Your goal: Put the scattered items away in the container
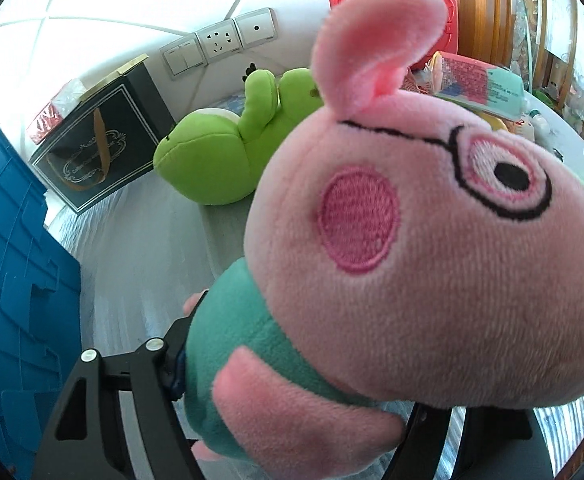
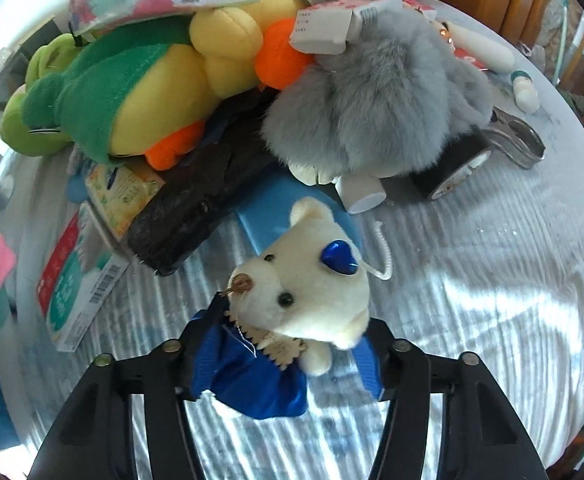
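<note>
Left tongs [image 1: 292, 380] clamp pink pig plush [image 1: 431, 240] beside blue container [image 1: 12, 280].

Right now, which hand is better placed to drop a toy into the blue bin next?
Left, probably. Its jaws already grip the pig, lifted clear, with the blue bin right beside it in the left wrist view. The right jaws are closed on the bear, still low over the table.

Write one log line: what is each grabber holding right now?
left gripper: shut on pink pig toy | right gripper: shut on white bear toy | blue bin: beside pig
</note>
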`<state>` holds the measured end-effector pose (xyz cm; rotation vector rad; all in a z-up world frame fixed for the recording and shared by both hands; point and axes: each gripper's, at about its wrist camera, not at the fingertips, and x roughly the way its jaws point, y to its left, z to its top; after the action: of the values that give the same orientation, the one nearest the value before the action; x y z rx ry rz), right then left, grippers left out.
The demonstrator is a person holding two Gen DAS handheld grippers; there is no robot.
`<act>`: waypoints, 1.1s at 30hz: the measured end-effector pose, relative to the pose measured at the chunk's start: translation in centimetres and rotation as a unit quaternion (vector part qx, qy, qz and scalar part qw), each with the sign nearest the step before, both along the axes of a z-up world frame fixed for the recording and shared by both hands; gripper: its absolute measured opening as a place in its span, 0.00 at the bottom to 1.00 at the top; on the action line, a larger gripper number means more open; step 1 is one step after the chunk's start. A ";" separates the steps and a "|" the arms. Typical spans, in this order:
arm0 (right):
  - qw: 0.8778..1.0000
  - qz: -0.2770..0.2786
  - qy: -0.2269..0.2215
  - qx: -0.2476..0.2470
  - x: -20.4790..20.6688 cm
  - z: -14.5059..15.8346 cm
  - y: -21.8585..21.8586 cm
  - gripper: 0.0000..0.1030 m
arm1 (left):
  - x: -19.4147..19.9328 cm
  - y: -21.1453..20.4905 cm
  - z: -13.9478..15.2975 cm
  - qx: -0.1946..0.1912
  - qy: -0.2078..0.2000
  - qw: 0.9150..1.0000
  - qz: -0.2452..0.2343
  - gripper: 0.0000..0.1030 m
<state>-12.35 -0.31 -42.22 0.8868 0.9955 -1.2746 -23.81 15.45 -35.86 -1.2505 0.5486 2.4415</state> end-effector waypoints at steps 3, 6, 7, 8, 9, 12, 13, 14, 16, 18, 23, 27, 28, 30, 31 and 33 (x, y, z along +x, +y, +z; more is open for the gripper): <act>1.000 -0.002 -0.009 0.000 -0.4 0.6 0.8 0.47 | 0.5 -0.2 0.1 -0.005 -0.005 1.000 0.001 0.72; 1.000 -0.001 -0.012 0.006 -0.9 1.0 1.8 0.45 | 1.3 -0.2 0.5 -0.001 -0.007 1.000 -0.003 0.72; 1.000 -0.002 -0.012 0.006 -1.1 1.2 2.1 0.45 | 1.6 -0.2 0.8 0.001 -0.006 1.000 -0.004 0.72; 1.000 -0.002 -0.011 0.005 -1.2 1.5 2.4 0.45 | 1.8 -0.2 1.0 0.004 -0.006 1.000 -0.005 0.72; 1.000 -0.002 -0.010 0.004 -1.3 1.9 2.8 0.45 | 2.0 -0.3 1.2 0.006 -0.006 1.000 -0.006 0.72; 1.000 0.000 -0.011 -0.001 -1.4 3.3 4.1 0.45 | 2.7 -0.5 2.0 0.011 -0.007 1.000 -0.005 0.72; 1.000 0.002 -0.012 -0.003 -1.3 3.8 4.5 0.45 | 2.9 -0.6 2.3 0.012 -0.008 1.000 -0.003 0.72; 1.000 0.004 -0.012 -0.005 -1.1 4.4 4.6 0.45 | 3.3 -0.7 2.6 0.014 -0.008 1.000 -0.002 0.72; 1.000 0.010 -0.012 -0.016 -1.4 6.2 5.5 0.45 | 3.7 -1.0 3.4 0.020 -0.006 1.000 -0.001 0.72; 0.999 0.016 -0.012 -0.026 -1.3 7.8 6.6 0.45 | 4.2 -1.3 4.4 0.024 -0.001 1.000 -0.002 0.72; 0.999 0.017 -0.015 -0.041 -0.7 11.7 8.1 0.46 | 5.2 -2.1 7.2 0.029 0.012 0.999 -0.005 0.72; 0.998 0.013 -0.023 -0.056 0.2 14.8 10.1 0.46 | 6.3 -2.9 10.6 0.043 0.022 0.999 -0.004 0.72; 0.998 0.014 -0.024 -0.060 0.4 15.7 10.6 0.46 | 6.7 -3.1 11.5 0.044 0.025 0.999 -0.003 0.72; 0.997 0.015 -0.029 -0.070 0.8 17.6 11.5 0.46 | 7.3 -3.5 13.3 0.049 0.028 0.998 -0.002 0.72; 0.996 0.015 -0.031 -0.077 1.0 18.7 12.1 0.46 | 7.7 -3.8 14.3 0.053 0.029 0.998 -0.002 0.72; 0.995 0.015 -0.036 -0.089 1.3 20.6 12.9 0.46 | 8.4 -4.3 16.4 0.054 0.036 0.998 -0.003 0.72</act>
<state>-11.03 12.63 -21.58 0.7730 0.8220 -1.2761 -15.41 11.19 -19.49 -1.1206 0.4318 2.4835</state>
